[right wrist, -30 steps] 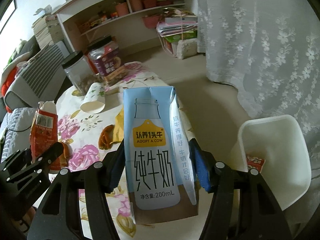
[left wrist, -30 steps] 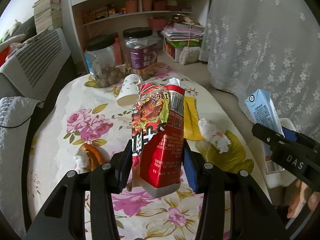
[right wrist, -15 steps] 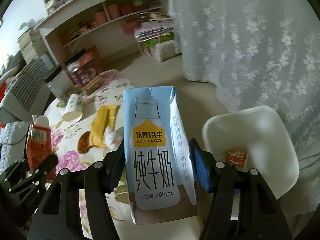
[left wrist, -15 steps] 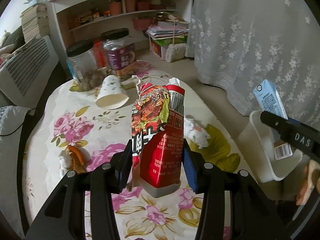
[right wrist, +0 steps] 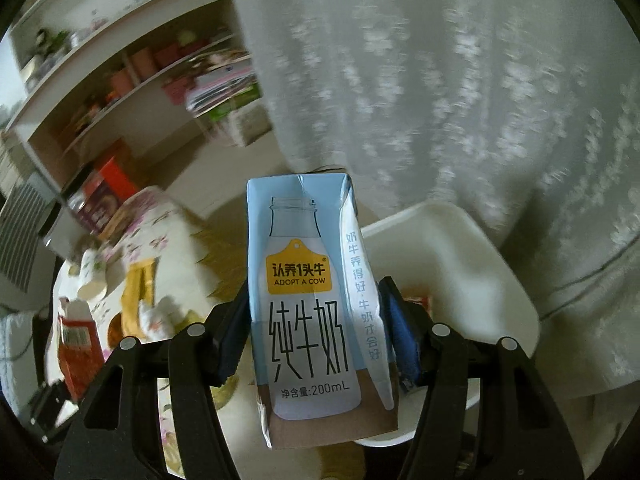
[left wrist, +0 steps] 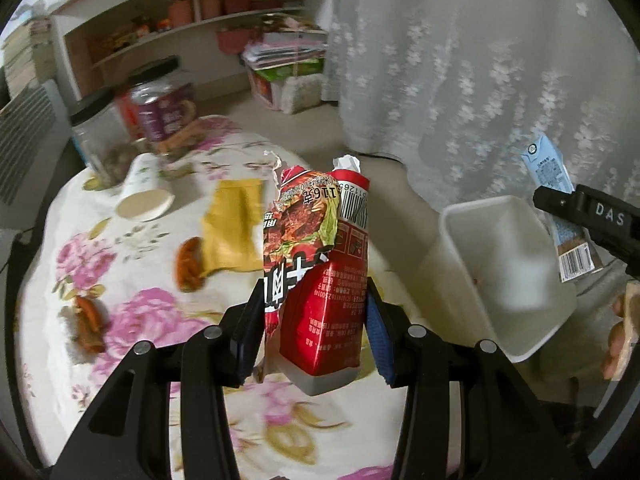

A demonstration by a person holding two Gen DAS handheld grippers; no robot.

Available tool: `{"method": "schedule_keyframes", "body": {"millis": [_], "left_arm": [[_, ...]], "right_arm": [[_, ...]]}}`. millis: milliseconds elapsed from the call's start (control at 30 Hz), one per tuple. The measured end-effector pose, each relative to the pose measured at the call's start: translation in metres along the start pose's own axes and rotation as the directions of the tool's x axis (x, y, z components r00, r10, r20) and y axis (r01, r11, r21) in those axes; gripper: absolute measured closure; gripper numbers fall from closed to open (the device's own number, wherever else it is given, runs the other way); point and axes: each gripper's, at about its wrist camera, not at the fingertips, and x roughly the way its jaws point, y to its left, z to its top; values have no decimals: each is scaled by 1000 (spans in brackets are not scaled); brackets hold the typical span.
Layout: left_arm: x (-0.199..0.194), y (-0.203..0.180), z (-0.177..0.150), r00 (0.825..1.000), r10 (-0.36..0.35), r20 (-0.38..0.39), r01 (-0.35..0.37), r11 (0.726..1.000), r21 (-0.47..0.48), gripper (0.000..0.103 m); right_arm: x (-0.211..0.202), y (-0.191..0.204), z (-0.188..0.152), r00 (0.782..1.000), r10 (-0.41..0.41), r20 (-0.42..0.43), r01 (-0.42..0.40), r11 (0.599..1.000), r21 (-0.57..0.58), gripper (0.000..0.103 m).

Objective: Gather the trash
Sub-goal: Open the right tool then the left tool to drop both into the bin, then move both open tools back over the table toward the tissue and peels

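Observation:
My left gripper (left wrist: 316,300) is shut on a torn red snack wrapper (left wrist: 316,240), held upright above the right part of the flowered table (left wrist: 132,312). A white bin (left wrist: 500,272) stands on the floor just right of the table. My right gripper (right wrist: 316,308) holds a light-blue milk carton (right wrist: 304,280) upright above the bin's (right wrist: 460,248) near rim. Its jaws are opening, with the carton still between the pads. In the left wrist view the carton (left wrist: 548,168) and the right gripper's black finger (left wrist: 592,220) show above the bin's far side.
A paper cup (left wrist: 144,196), a yellow wrapper (left wrist: 232,232) and orange peels (left wrist: 188,264) lie on the table, with jars (left wrist: 160,108) at its far end. A small red scrap (right wrist: 420,304) lies in the bin. A lace curtain (left wrist: 480,80) hangs behind it. A hand (left wrist: 624,340) shows at right.
Both grippers swung to the right with their loads. The bin came into the left wrist view, and the milk carton moved from beside the bin to over its near rim.

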Motion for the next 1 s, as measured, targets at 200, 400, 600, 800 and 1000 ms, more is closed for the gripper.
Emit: {"method": "schedule_keyframes", "body": {"millis": [200, 400, 600, 800, 1000], "left_arm": [[5, -49, 10, 998, -65, 3, 64, 997, 50, 57], [12, -96, 22, 990, -137, -11, 138, 987, 78, 57], [12, -144, 33, 980, -201, -13, 201, 972, 123, 56], [11, -173, 39, 967, -253, -26, 254, 956, 149, 38], [9, -163, 35, 974, -223, -25, 224, 962, 154, 36]], "right_arm": [[-16, -44, 9, 994, -98, 58, 91, 990, 111, 16], [-29, -81, 14, 981, -174, 91, 155, 970, 186, 9], [-37, -115, 17, 975, -203, 90, 173, 950, 260, 8], [-43, -132, 20, 971, -214, 104, 174, 938, 299, 7], [-47, -130, 21, 972, -200, 119, 157, 940, 305, 7]]}}
